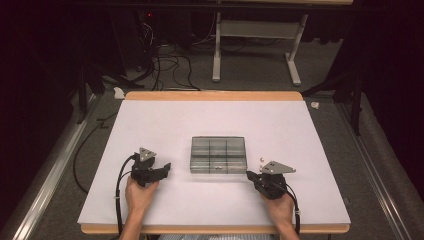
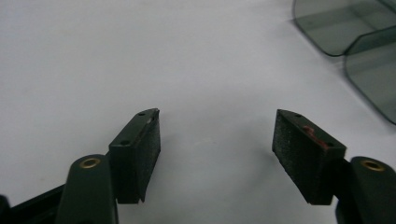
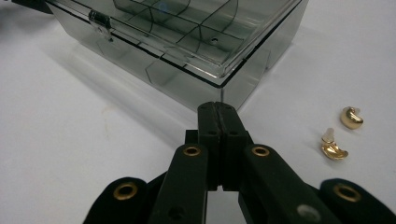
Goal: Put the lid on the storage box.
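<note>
A white-topped table (image 1: 165, 125) with a wood edge stands on grey floor (image 1: 260, 70). Beyond it, a pale desk frame (image 1: 255, 30) and black cables (image 1: 170, 65) lie in darkness.

The box (image 3: 187, 42) is smoky clear plastic, glossy, with a small shiny metal latch (image 3: 100, 21). Two earrings (image 3: 341, 135) gleam gold — polished metal. The table cover (image 1: 165, 125) looks matt white, paper-smooth — its wooden edge (image 1: 215, 95) bare. Gripper pads (image 2: 303, 158) are rough black.
</note>
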Demonstrator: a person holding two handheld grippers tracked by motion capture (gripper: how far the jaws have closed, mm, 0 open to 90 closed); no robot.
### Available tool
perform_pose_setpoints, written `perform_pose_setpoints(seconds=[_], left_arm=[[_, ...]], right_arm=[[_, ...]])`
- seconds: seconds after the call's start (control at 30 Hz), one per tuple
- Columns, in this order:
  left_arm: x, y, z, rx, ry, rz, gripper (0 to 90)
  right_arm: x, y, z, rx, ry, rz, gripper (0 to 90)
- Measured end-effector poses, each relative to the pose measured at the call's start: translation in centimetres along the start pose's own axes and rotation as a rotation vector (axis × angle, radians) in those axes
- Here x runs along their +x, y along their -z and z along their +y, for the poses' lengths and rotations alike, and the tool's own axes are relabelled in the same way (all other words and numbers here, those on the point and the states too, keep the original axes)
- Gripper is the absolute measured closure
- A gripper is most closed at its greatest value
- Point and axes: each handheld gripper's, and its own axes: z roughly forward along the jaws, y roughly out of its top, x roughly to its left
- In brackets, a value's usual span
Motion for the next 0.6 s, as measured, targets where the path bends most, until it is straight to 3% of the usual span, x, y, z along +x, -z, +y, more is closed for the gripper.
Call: perform_pose_setpoints(seconds=[0.3,0.6], left_arm=[[-2.3,1.0,0.0,-0.011,-0.055,-0.116,45.7],[-4.6,1.7,0.0,-0.028,-0.100,-0.199,53.2]], right_arm=[[0.0,0.0,0.1,-0.004,0.001,-0.001,90.0],[0.0,0.0,0.1,-0.004,-0.002,-0.005,90.0]])
